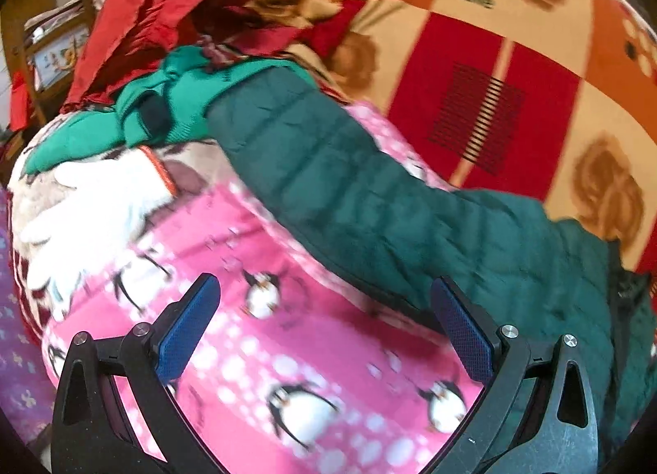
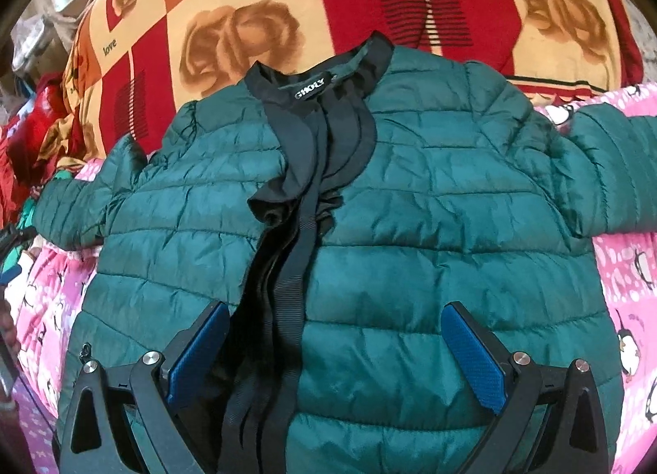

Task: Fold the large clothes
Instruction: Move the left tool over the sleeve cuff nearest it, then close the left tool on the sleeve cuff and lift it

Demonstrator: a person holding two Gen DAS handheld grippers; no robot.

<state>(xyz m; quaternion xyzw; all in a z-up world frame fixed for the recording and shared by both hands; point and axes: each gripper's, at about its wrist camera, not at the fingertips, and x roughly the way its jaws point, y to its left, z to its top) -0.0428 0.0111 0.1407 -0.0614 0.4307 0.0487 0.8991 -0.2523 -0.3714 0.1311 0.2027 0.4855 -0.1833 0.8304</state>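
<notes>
A dark green quilted jacket point(image 2: 410, 203) lies front-up and spread on a pink penguin blanket point(image 2: 628, 269), black collar point(image 2: 320, 84) at the far side, both sleeves out to the sides. My right gripper point(image 2: 334, 322) is open and empty, just above the jacket's lower front by the black zip band. In the left wrist view one sleeve point(image 1: 328, 170) runs across the pink blanket point(image 1: 287, 351). My left gripper point(image 1: 324, 293) is open and empty above the blanket, its right finger beside the sleeve's edge.
A red, orange and cream rose-print blanket point(image 2: 254, 2) covers the bed behind the jacket. In the left wrist view a pile lies beyond the sleeve: a green garment point(image 1: 164, 104), red clothes point(image 1: 156, 10) and a white item point(image 1: 94, 203). Wooden shelves point(image 1: 49, 47) stand far left.
</notes>
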